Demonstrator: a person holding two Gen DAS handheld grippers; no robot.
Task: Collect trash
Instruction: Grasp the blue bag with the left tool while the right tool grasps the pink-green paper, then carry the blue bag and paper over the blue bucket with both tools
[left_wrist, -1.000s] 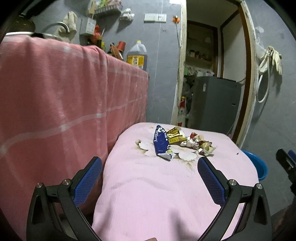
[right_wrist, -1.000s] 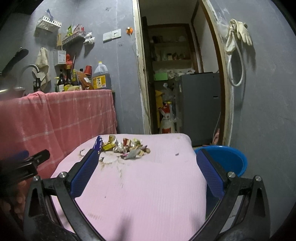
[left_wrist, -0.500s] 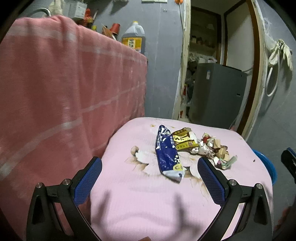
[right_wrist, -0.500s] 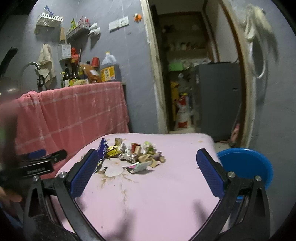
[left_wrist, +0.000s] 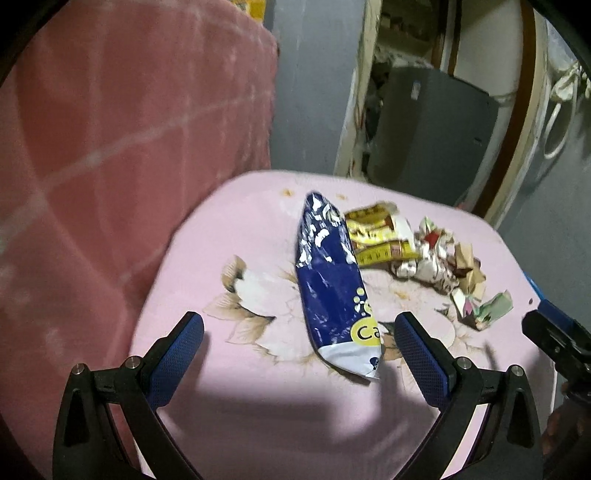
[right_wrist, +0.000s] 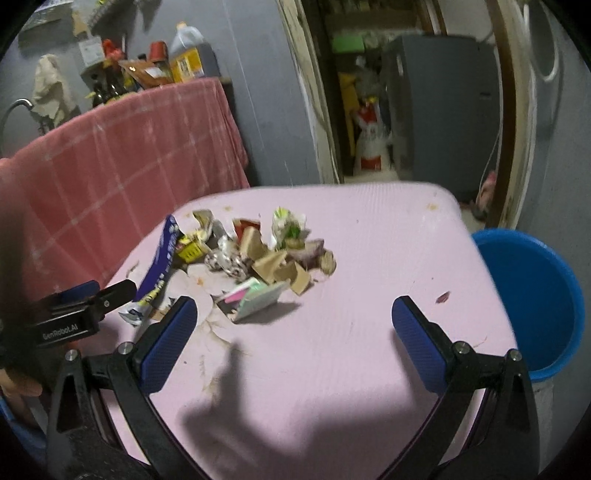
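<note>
Left wrist view: left gripper (left_wrist: 298, 347) fingers spread wide, nothing between them, hovering over the pink cloth-covered surface (left_wrist: 258, 413). Long blue foil snack bag with white end and yellow print (left_wrist: 332, 288) lies flat on the surface, its white end reaching between the two blue pads — not touched by either. Just right of the bag: yellow printed wrapper (left_wrist: 380, 236), touching its edge, then a heap of crumpled paper and foil scraps (left_wrist: 443, 262), with a pale green scrap (left_wrist: 496, 308) at the near right end of the heap. Red-pink checked cloth (left_wrist: 110, 147) hangs at left. Tip of the right gripper (left_wrist: 557, 341) pokes in at the right edge. Right wrist view: right gripper (right_wrist: 293, 321) fingers also spread wide, empty, above the surface (right_wrist: 369, 350). Same trash pile sits ahead and to the left — blue bag (right_wrist: 162, 266) at its left, brown cardboard bits (right_wrist: 273, 266) mid-pile, a flat pink-and-green packet (right_wrist: 255, 299) nearest, close to the left pad. Round blue plastic basin (right_wrist: 535, 295) sits off the right edge of the surface, lower down. Left gripper (right_wrist: 92, 302) visible at far left, beside the bag's end.
</note>
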